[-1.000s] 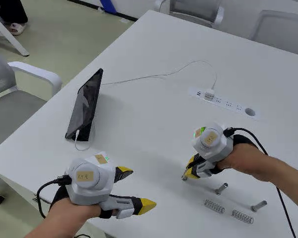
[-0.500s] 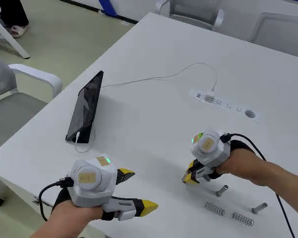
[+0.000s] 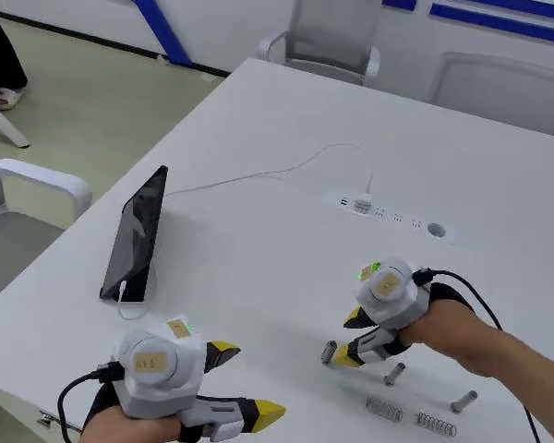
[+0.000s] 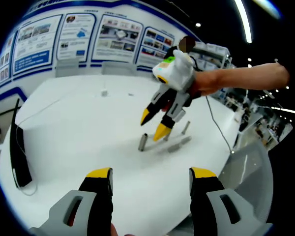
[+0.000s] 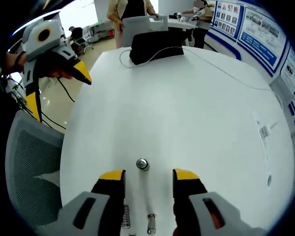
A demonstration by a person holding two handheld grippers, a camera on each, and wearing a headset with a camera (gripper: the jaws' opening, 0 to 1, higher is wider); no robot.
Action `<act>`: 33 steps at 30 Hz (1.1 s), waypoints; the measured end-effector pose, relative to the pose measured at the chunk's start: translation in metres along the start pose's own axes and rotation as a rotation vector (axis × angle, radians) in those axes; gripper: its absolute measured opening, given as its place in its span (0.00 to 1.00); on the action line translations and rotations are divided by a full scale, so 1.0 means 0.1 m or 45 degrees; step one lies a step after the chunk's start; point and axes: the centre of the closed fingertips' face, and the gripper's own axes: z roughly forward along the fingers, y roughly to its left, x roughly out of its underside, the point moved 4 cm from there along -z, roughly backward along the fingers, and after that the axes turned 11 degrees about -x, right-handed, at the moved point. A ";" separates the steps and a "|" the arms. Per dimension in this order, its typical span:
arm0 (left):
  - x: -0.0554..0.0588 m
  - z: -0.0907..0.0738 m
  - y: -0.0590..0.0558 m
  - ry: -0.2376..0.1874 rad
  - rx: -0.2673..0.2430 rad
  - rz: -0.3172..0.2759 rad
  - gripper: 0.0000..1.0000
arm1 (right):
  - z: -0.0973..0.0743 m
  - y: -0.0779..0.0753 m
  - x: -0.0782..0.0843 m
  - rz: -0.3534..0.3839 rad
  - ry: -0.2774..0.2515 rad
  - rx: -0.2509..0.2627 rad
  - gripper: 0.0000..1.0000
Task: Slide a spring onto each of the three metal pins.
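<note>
Now we hold the right gripper (image 5: 149, 175) low over the white table (image 3: 258, 231), its jaws parted and empty, with one metal pin (image 5: 142, 164) standing upright just ahead of the gap. A second pin (image 3: 394, 373) and a third pin (image 3: 463, 401) lie nearby, beside two springs (image 3: 384, 409) at the table's edge. Our left gripper (image 4: 151, 173) hovers well apart, jaws spread wide, grasping nothing.

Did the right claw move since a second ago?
Yes, a little. The right claw has opened and backed off the upright pin, toward the lying pin. The upright pin stayed put.
</note>
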 end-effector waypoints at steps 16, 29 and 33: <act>-0.08 -0.03 -0.08 -0.019 0.010 0.002 0.64 | -0.06 0.20 0.05 0.139 -0.157 0.033 0.44; -0.09 -0.02 -0.13 -0.019 0.020 0.014 0.64 | -0.17 0.33 0.10 0.253 -0.347 0.100 0.50; -0.11 0.01 -0.16 -0.017 0.030 0.020 0.65 | -0.22 0.38 0.11 0.308 -0.427 0.113 0.51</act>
